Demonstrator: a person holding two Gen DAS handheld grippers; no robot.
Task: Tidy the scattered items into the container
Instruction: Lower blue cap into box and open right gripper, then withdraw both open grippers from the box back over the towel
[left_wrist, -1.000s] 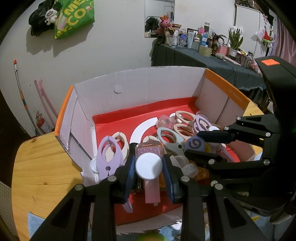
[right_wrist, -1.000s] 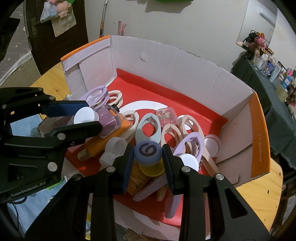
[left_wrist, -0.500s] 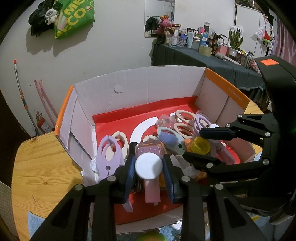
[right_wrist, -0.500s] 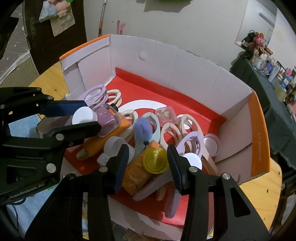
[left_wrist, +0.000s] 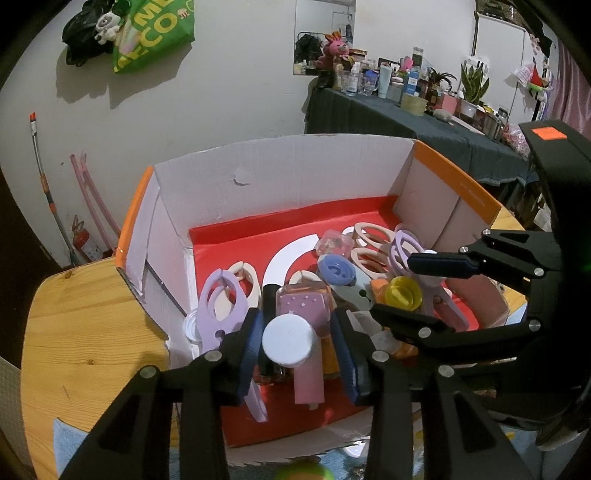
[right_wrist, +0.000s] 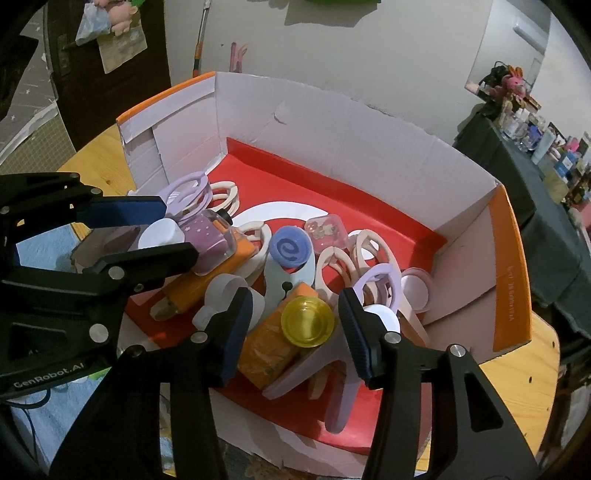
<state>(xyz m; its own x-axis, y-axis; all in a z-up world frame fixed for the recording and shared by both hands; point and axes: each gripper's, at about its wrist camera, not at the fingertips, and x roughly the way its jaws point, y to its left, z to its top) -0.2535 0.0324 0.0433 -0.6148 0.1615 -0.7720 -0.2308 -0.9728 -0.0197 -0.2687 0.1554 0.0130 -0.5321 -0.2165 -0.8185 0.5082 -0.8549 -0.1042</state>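
Note:
A cardboard box (left_wrist: 295, 177) (right_wrist: 332, 140) with a red floor holds several plastic clips, lids and bottles. My left gripper (left_wrist: 299, 350) (right_wrist: 175, 232) hangs over the box's near left corner. Its jaws are opening, and the pink bottle's white cap (left_wrist: 288, 343) sits between the pads with a small gap on each side. My right gripper (right_wrist: 297, 332) (left_wrist: 391, 290) is open and still widening. The orange bottle's yellow cap (right_wrist: 307, 322) lies loose between its pads. A round blue lid (right_wrist: 290, 251) (left_wrist: 336, 269) rests on a pale blue clip (right_wrist: 284, 284) further in.
The box stands on a round wooden table (left_wrist: 74, 332). A blue cloth (right_wrist: 48, 406) lies at the table's near edge, and a green ball (left_wrist: 303, 474) shows at the bottom. A dark-draped table (left_wrist: 388, 118) crowded with bottles stands at the back right.
The right jaws let go of the round blue lid, which dropped forward onto the pale blue clip, and they kept widening. The left jaws came off the pink bottle's white cap. Neither hand moved.

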